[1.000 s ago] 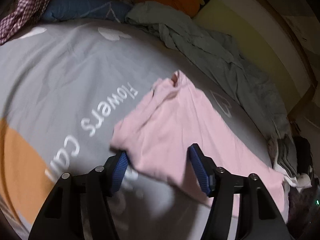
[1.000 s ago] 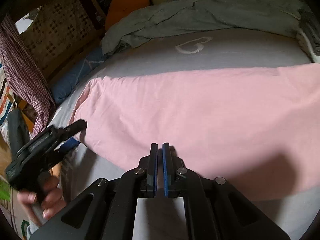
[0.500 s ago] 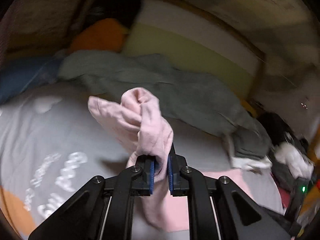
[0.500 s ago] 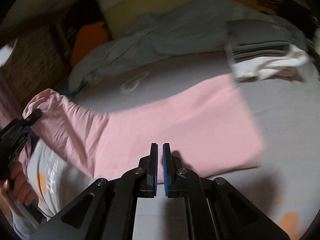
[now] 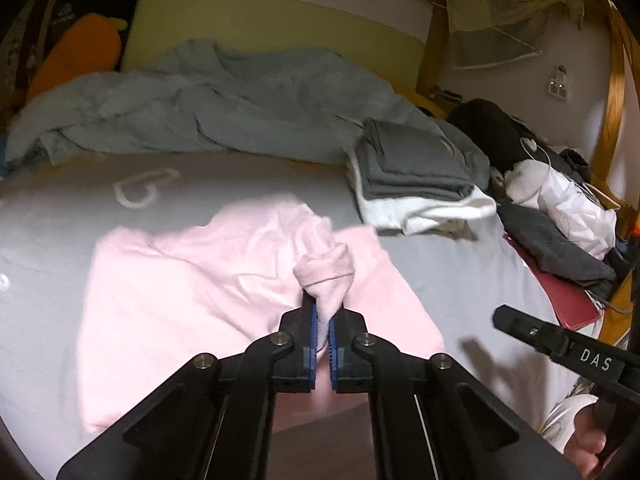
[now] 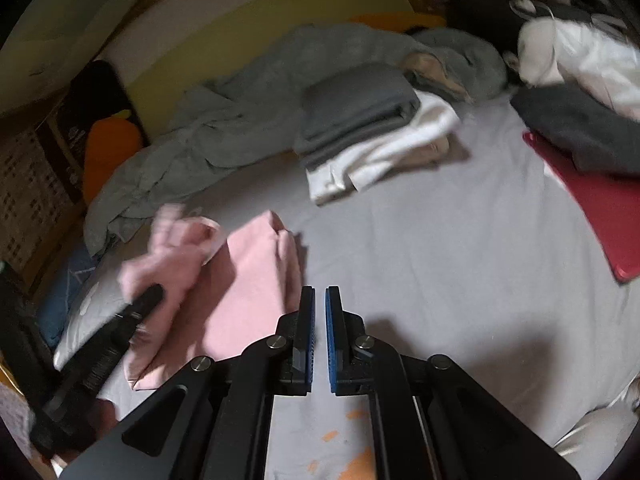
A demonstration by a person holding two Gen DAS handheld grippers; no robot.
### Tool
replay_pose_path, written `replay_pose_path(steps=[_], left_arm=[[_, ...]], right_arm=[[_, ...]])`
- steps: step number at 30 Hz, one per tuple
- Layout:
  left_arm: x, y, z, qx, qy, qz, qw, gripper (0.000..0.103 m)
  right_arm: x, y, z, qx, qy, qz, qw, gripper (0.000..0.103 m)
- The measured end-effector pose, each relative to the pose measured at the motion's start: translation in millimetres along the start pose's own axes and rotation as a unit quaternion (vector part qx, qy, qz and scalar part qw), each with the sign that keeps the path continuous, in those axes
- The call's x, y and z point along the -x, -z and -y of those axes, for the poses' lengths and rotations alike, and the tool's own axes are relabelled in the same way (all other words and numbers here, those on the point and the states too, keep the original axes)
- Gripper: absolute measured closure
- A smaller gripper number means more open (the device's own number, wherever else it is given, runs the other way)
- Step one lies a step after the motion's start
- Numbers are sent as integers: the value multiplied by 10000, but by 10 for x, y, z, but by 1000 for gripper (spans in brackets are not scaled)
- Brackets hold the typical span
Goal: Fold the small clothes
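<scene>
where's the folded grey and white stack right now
The folded grey and white stack sits on the bed's far side, right of centre in the left wrist view, against the rumpled grey blanket and beyond the pink garment.

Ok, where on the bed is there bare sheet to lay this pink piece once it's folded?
Bare grey sheet lies ahead of the right gripper, bordered by the pink garment, the folded grey-and-white stack and the red flat item. The far edge is crowded with the rumpled grey blanket.

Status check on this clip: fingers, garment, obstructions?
Left gripper shut on pink garment, bunched end lifted. Right gripper shut, nothing held, over bare sheet. Folded grey stack beyond, not in the way.
</scene>
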State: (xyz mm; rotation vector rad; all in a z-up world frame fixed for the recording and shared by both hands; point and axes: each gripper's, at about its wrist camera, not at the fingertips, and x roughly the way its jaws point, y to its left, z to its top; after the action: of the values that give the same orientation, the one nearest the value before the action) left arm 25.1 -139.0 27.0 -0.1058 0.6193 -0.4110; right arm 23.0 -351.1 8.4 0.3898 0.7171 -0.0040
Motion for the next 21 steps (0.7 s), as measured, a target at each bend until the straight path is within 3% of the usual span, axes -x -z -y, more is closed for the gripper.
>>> replay_pose_path(steps=[7,13,15,17,19,21], left_arm=[[114,-97,142,88,359,348,9987,100],[59,41,428,-437,683,200,9965,100],[-8,131,407,-271,761,131,9966,100],[-26,153,277,218,934,108,9953,100],[3,117,195,500,1090,168,9926,100],[82,52,167,476,1082,261,9926,100]], right_arm=[[-68,61,29,-85,22,-115,9999,98],[-33,66,93,-287,-31,-101,9995,98],[-33,65,109,-308,-50,-104,9995,98],[-51,71,112,-315,-88,-148,9994,98],[-62,80,115,-404,-394,-226,9982,98],[-136,70,128,-545,-1166,-486,9905,98]])
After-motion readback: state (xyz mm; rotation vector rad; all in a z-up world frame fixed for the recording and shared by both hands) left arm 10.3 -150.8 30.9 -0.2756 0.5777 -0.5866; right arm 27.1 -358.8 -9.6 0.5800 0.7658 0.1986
